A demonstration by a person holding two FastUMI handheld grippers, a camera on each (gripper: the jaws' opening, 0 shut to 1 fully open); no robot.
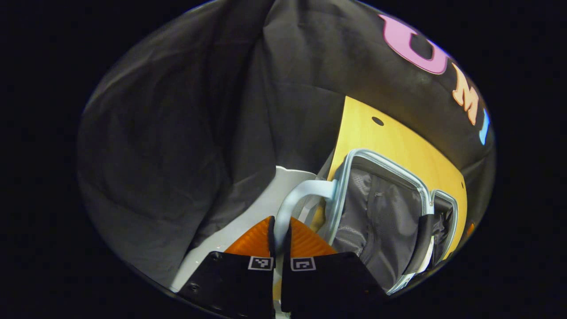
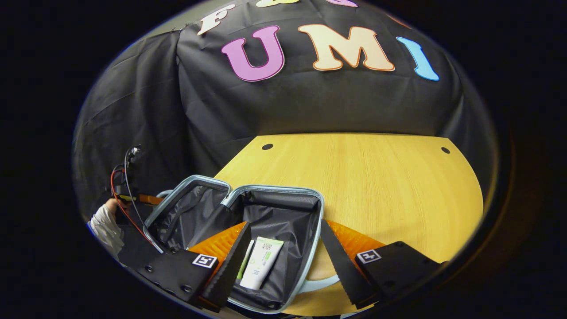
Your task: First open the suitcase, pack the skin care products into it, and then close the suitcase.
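Note:
The pale blue suitcase (image 2: 321,208) lies open on the wooden table (image 2: 376,186), dark lining showing in both halves. A white tube with green print (image 2: 261,261) lies in the right half. My right gripper (image 2: 285,261) hovers open just above that half, with the tube seen between its fingers. The lid half (image 2: 186,208) tilts up on the left. In the left gripper view my left gripper (image 1: 280,235) is shut on the suitcase's pale blue handle (image 1: 301,190), beside the grey-lined lid (image 1: 381,212). In the right gripper view the left gripper (image 2: 153,198) shows at the lid's far side.
A hand in a white sleeve (image 2: 106,226) holds the left gripper, with red and black wires (image 2: 126,177) above it. The table has two small dark holes (image 2: 267,146) (image 2: 445,150) near its back edge. Black cloth hangs behind the table and on its left side.

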